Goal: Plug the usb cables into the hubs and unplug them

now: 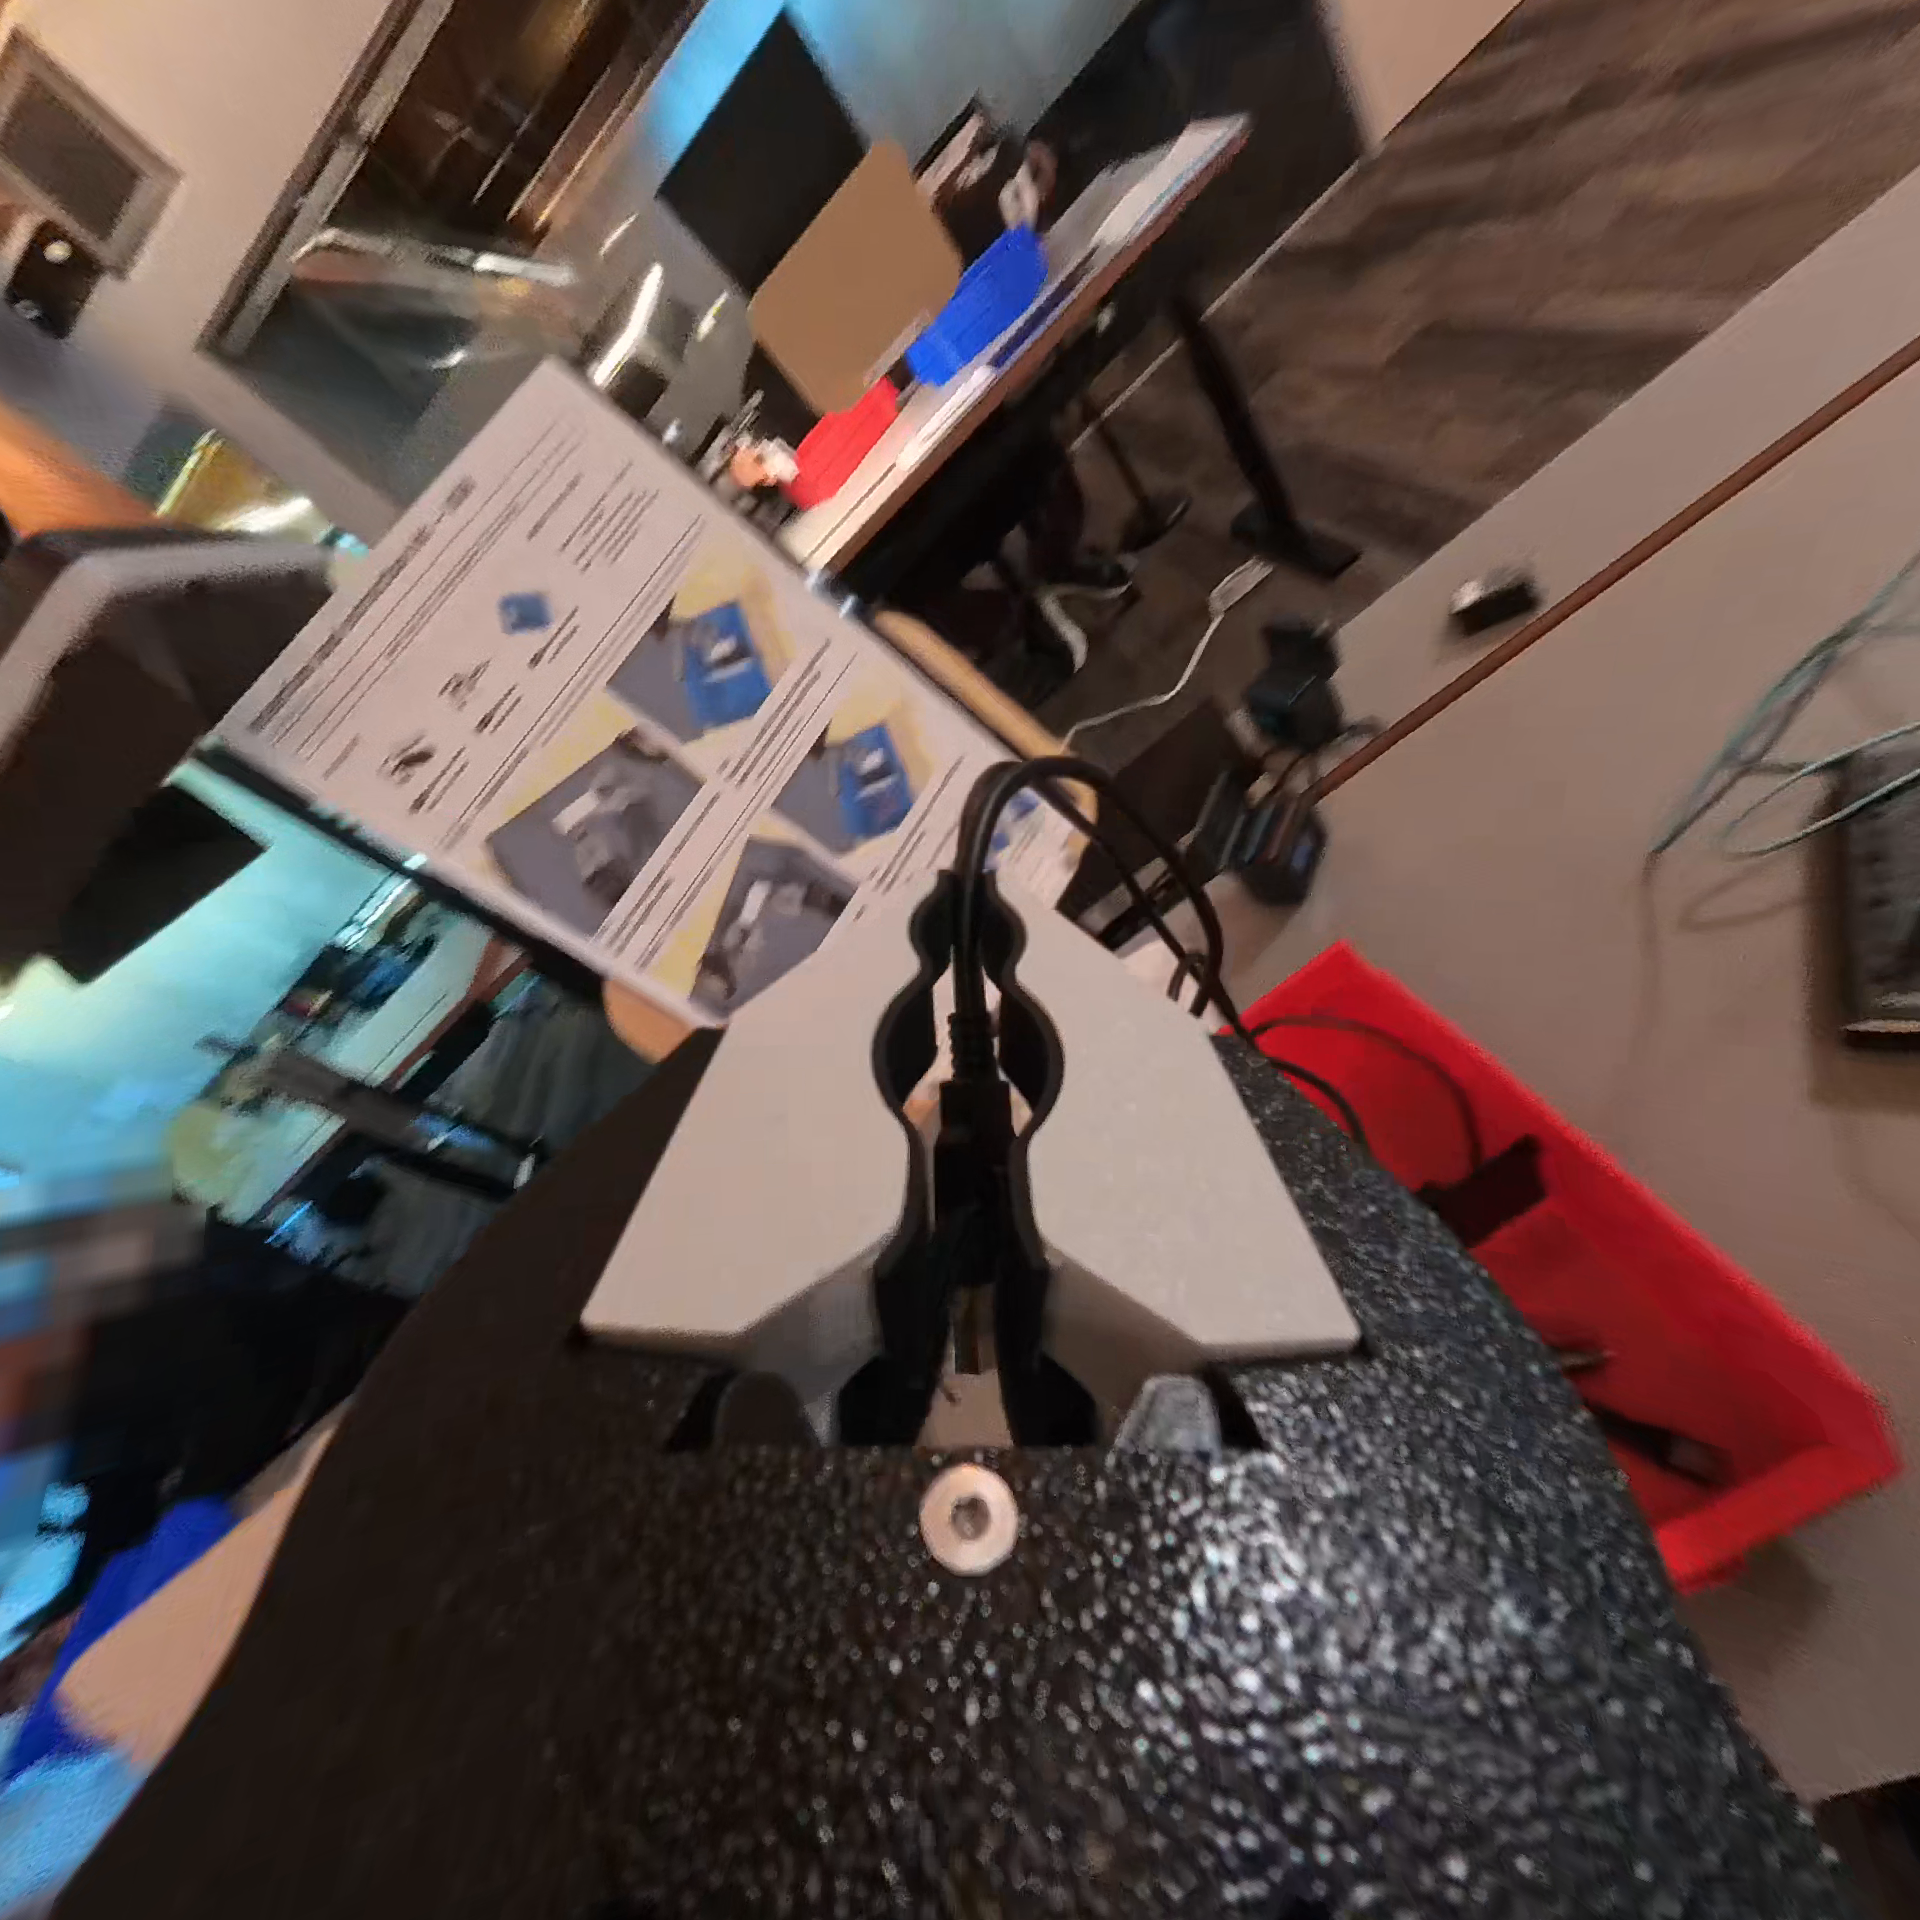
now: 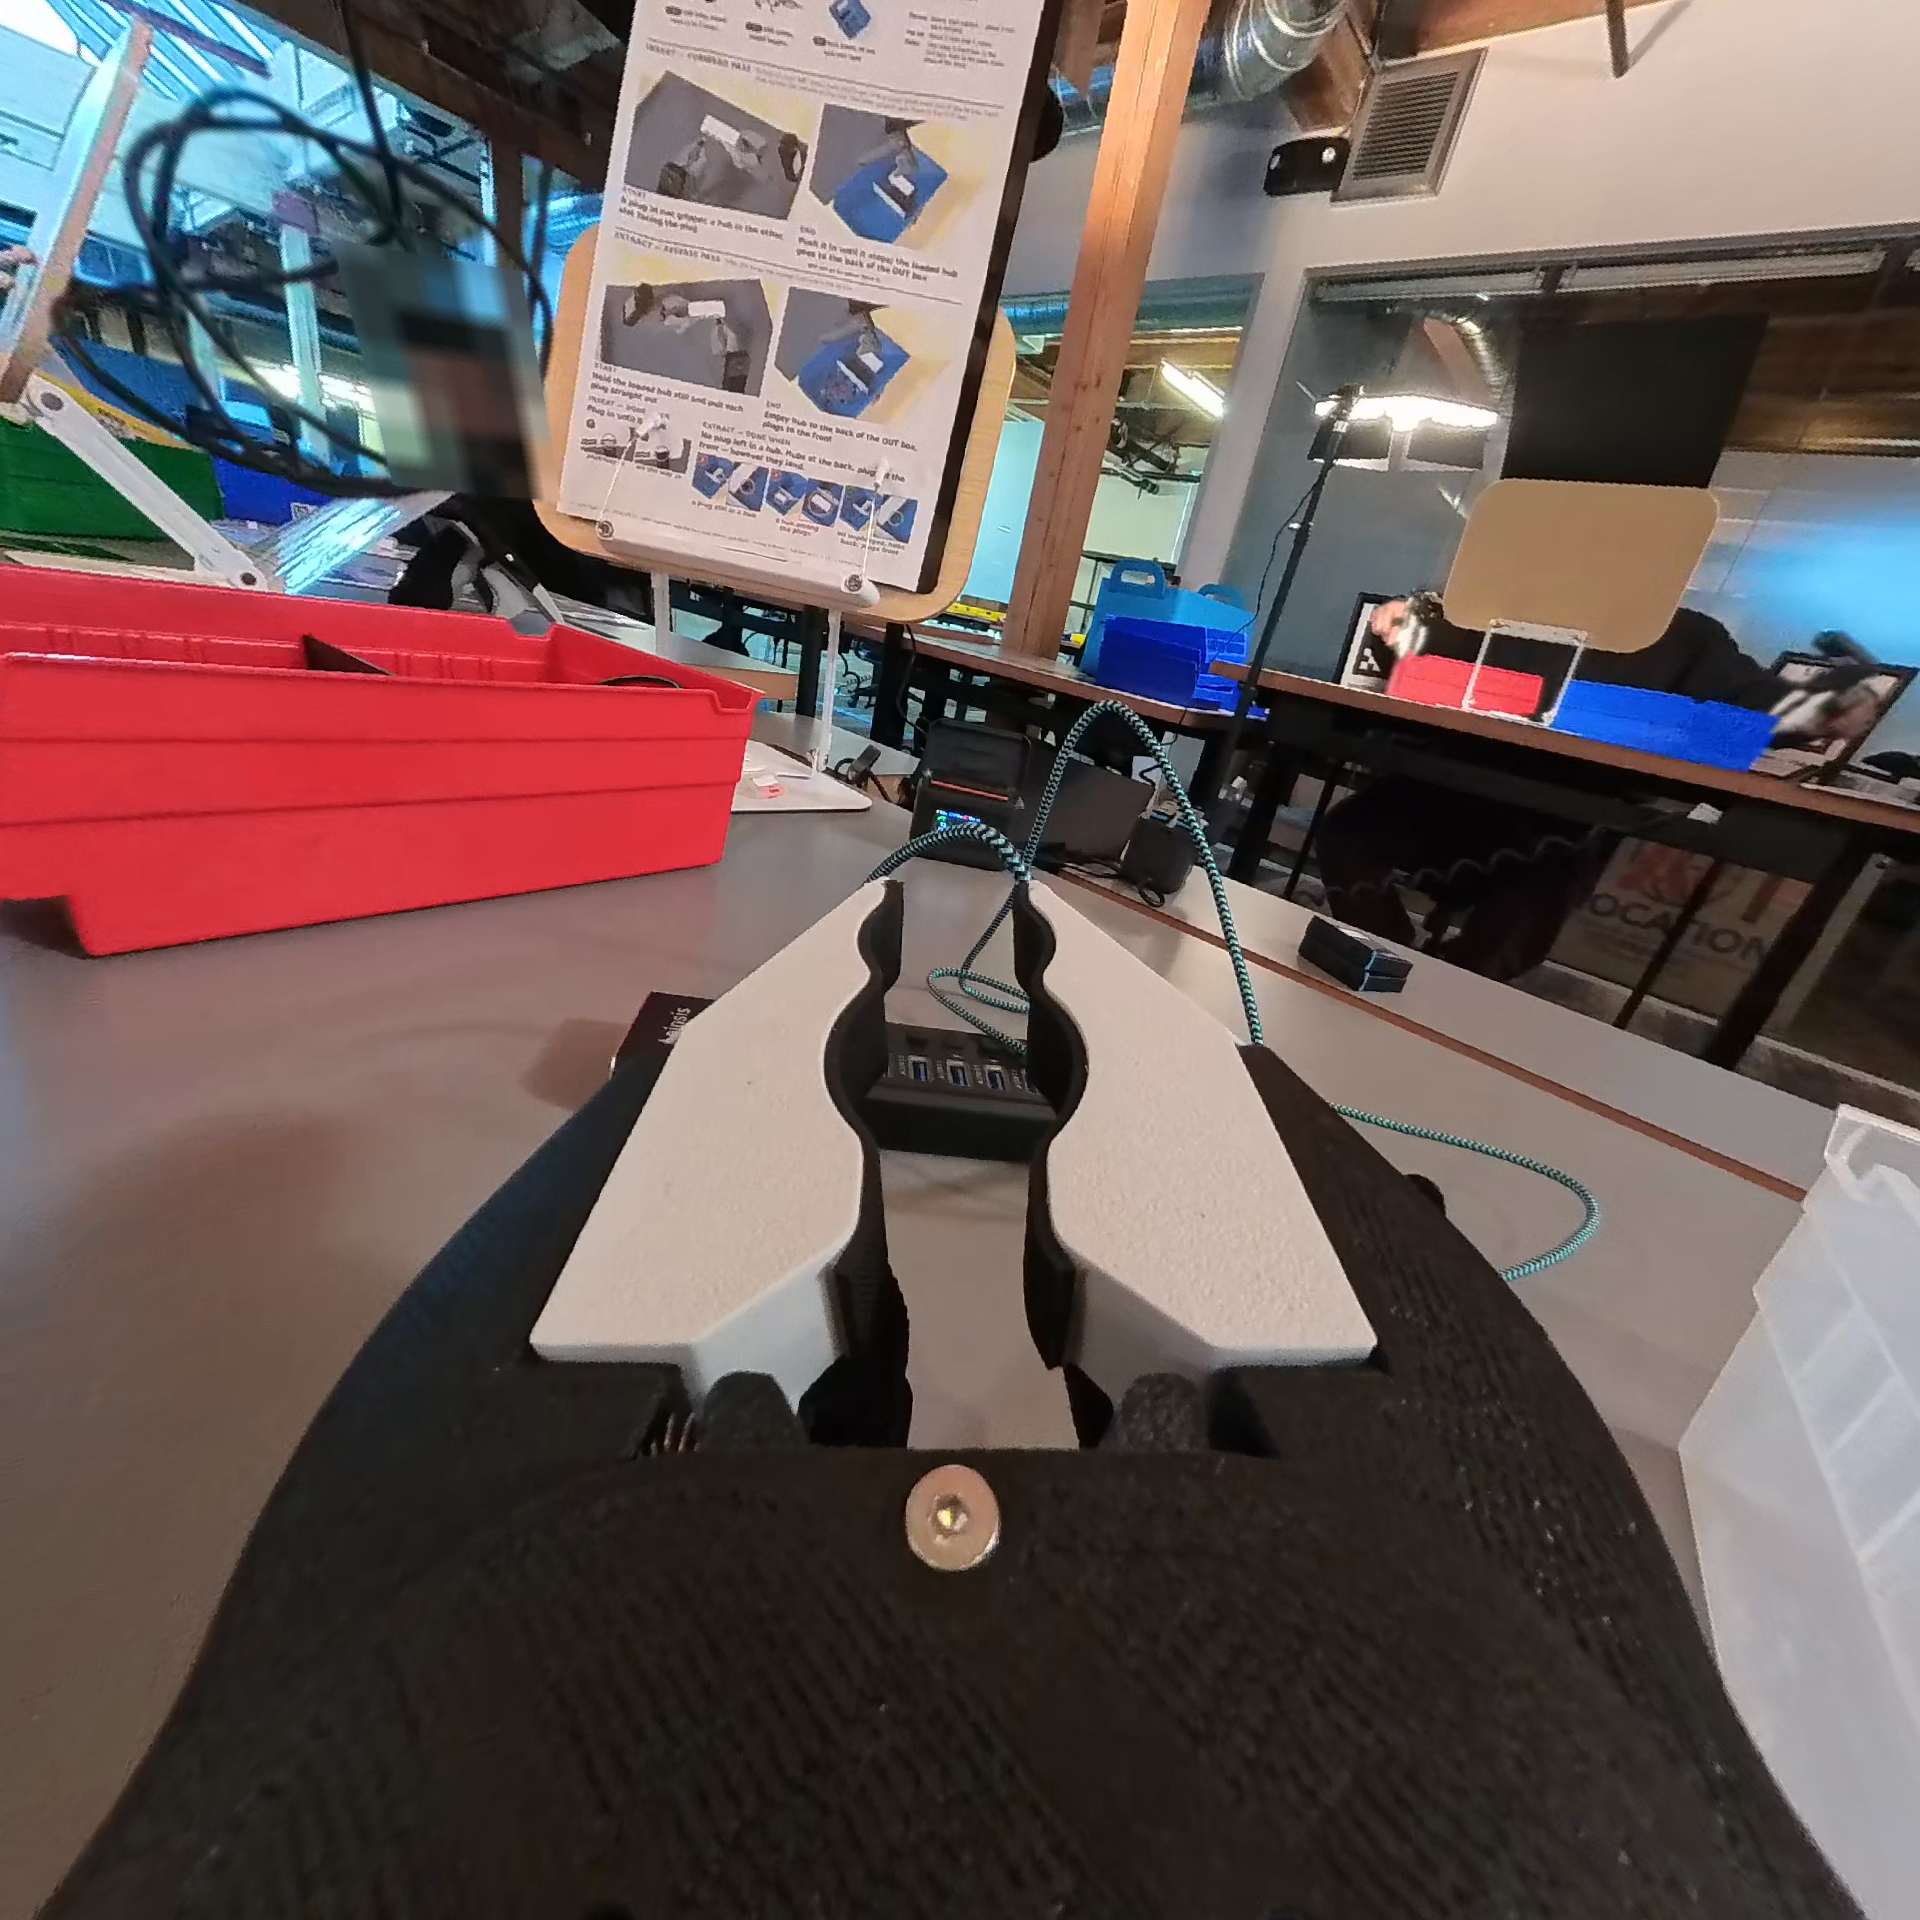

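The left gripper (image 1: pixel 968 935) is lifted and tilted above the red bin (image 1: pixel 1621 1299), its jaws pinching a black USB cable (image 1: pixel 971 1132) by the plug, cord looping down toward the bin. Right of the bin, the right gripper (image 2: pixel 956 914) stands spread around a black hub (image 2: pixel 961 1091) on the grey table (image 2: pixel 260 1122), not touching it; a teal braided cable (image 2: pixel 1226 935) arcs beside it.

In the right wrist view, a hub (image 2: pixel 951 1091) lies on the surface (image 2: pixel 260 1143) at frame centre between the fingers of the right tool (image 2: pixel 954 914), with a braided cable (image 2: pixel 1226 977) looping up behind it and trailing off to the right. A bin (image 2: pixel 364 748) sits on the surface at middle left, an instruction sheet (image 2: pixel 800 291) stands behind it at top centre, and a clear box (image 2: pixel 1818 1455) rests at the right edge. In the left wrist view, a plug (image 1: pixel 966 1143) sits between the fingers of the left tool (image 1: pixel 966 935), its cable (image 1: pixel 1143 831) arching over to the bin (image 1: pixel 1662 1351) at right.
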